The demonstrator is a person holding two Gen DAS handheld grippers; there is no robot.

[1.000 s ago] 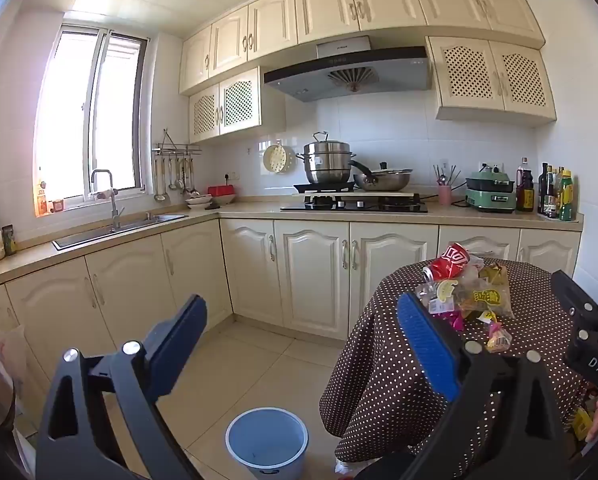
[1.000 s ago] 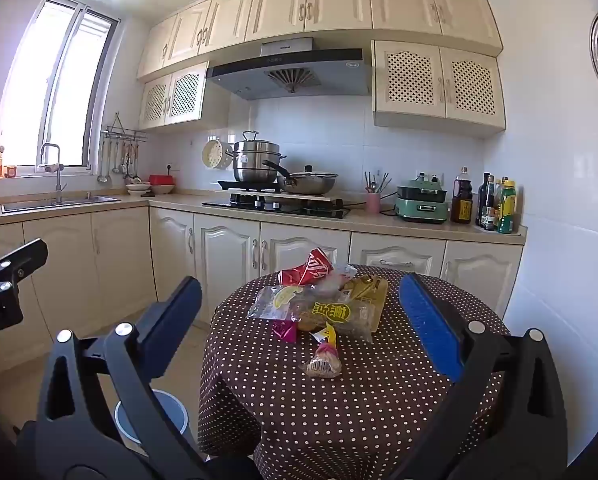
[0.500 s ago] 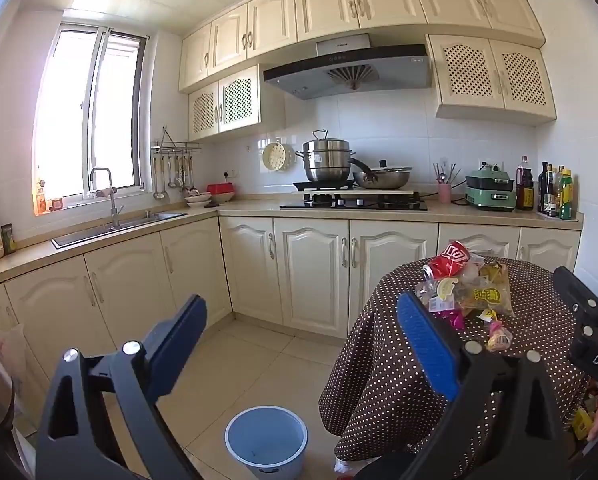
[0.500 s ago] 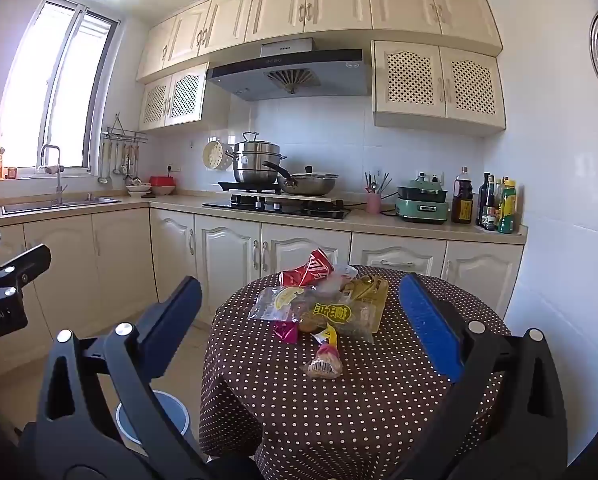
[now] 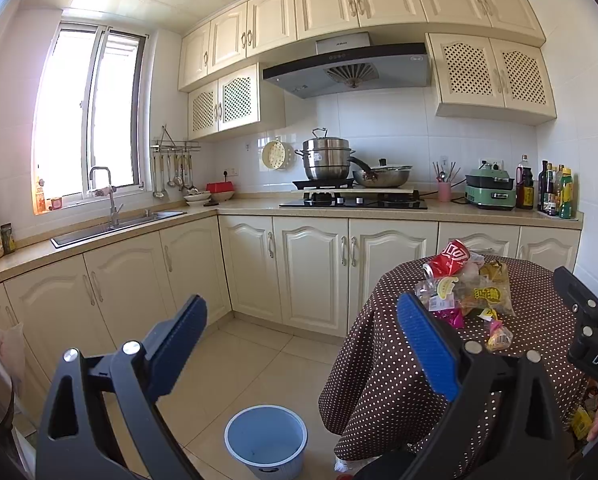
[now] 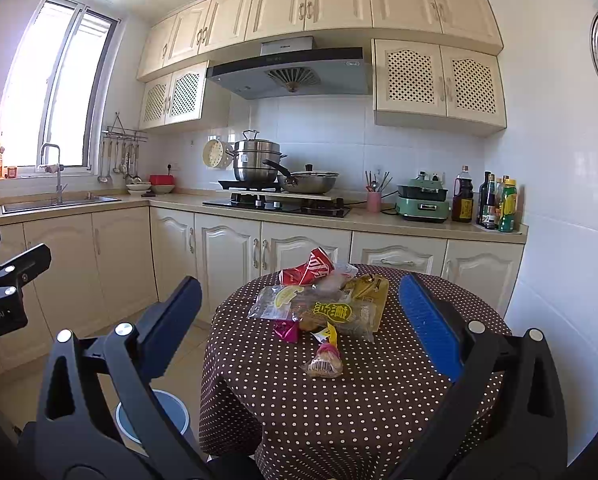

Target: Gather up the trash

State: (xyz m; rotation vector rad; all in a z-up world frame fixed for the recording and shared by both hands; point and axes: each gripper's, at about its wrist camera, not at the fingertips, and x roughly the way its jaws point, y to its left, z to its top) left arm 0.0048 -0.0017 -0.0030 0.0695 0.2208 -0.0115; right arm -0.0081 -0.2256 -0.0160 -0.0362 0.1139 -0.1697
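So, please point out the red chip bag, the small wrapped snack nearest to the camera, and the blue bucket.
red chip bag (image 6: 309, 269): right wrist view, middle of its red face.
small wrapped snack (image 6: 326, 361): right wrist view, its clear lower part.
blue bucket (image 5: 265, 440): left wrist view, inner floor.

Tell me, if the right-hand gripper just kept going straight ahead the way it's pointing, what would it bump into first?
Most likely the pile of snack wrappers on the polka-dot table. The right gripper is open and empty, and the pile sits between its fingers' line. Depth is unclear; aimed higher, it would pass over toward the cabinets.
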